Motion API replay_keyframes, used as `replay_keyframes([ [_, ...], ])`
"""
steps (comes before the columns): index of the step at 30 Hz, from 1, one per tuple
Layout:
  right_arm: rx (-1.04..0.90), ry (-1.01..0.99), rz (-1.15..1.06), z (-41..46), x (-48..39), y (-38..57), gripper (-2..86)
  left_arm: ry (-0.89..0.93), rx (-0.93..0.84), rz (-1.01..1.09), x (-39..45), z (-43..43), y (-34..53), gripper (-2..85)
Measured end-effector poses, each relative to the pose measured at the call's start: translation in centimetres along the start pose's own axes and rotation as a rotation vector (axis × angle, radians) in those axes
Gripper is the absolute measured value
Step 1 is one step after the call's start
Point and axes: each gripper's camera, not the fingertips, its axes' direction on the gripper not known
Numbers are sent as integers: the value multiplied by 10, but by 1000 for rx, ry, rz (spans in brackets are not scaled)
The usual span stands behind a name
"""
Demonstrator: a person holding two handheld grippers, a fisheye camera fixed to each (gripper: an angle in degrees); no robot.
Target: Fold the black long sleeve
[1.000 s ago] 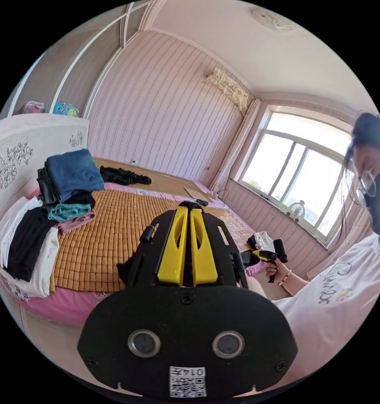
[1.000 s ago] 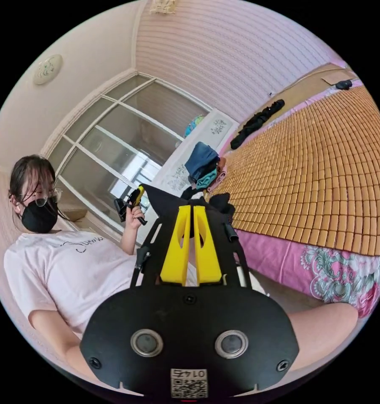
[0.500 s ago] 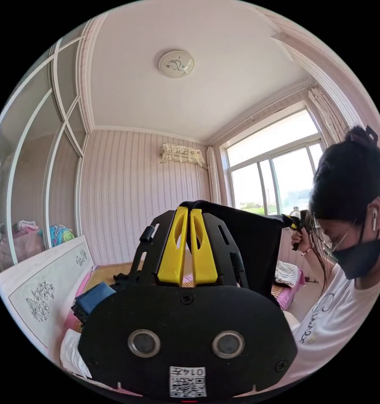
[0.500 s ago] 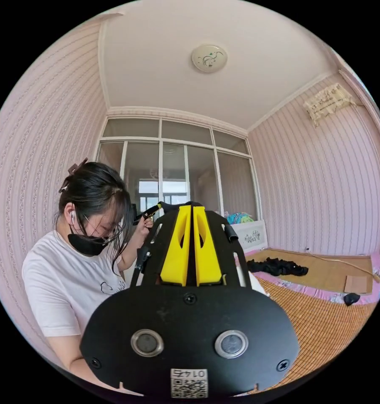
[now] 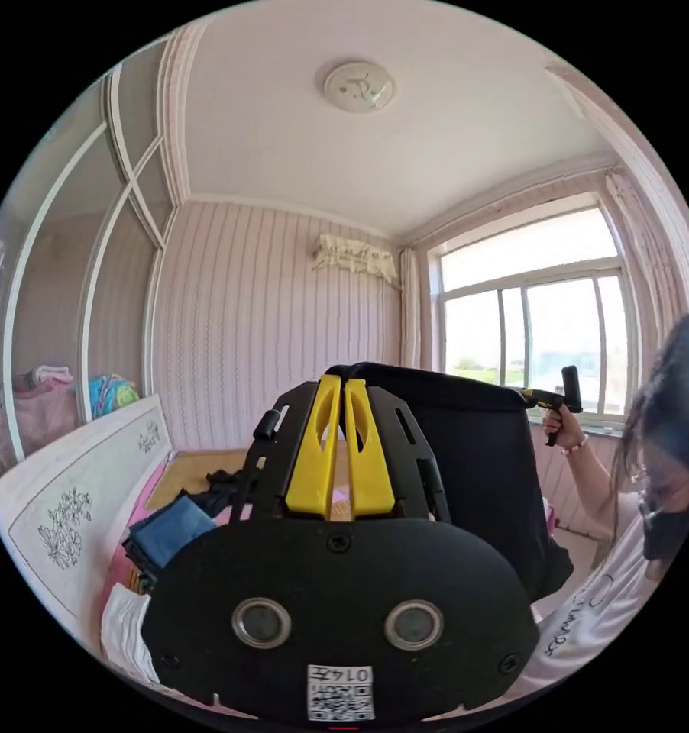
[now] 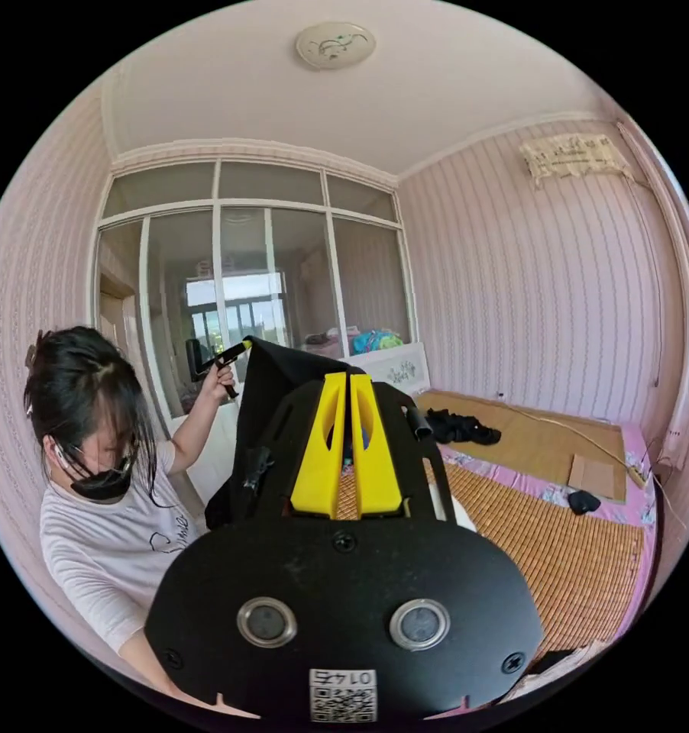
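Note:
The black long sleeve [image 5: 474,473] hangs in the air, its top edge stretched taut between both grippers. In the left gripper view my left gripper [image 5: 343,378] has its yellow jaws shut on one top corner. The cloth runs right to my right gripper [image 5: 529,395], held up in a hand before the window. In the right gripper view my right gripper [image 6: 347,376] is shut on the other corner, and the black long sleeve [image 6: 272,374] runs left to the left gripper [image 6: 241,348] in a raised hand. The lower part of the garment is hidden behind the gripper bodies.
A bed with a bamboo mat [image 6: 558,550] lies below. Folded clothes [image 5: 165,531] are stacked by the white headboard [image 5: 69,504]. A loose black garment [image 6: 459,427] lies on the far wooden surface. The person [image 6: 108,527] stands close beside the bed.
Both grippers have risen from bed height to head height and moved apart. The black long sleeve, bunched a second ago, now hangs spread between them.

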Motion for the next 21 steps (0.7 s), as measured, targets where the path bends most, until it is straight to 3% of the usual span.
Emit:
replay_keyframes([
  [3,-92,-83,287,48,111,22,1,-73,-180,-60,-16,95,22,-10],
  [6,72,-185,430,47,167,4,0,-58,-189,-98,-18,150,7,-10],
  [10,293,-131,176,15,143,-90,1,-71,-14,-41,-4,162,-55,-10],
  [13,335,-121,31,25,124,-110,2,-100,10,11,-1,175,-64,-10],
  [17,205,-104,18,74,144,-71,3,-103,-112,8,-19,215,-15,-10],
  [21,-63,-51,254,155,214,48,3,-49,-436,-77,-50,281,109,-10],
])
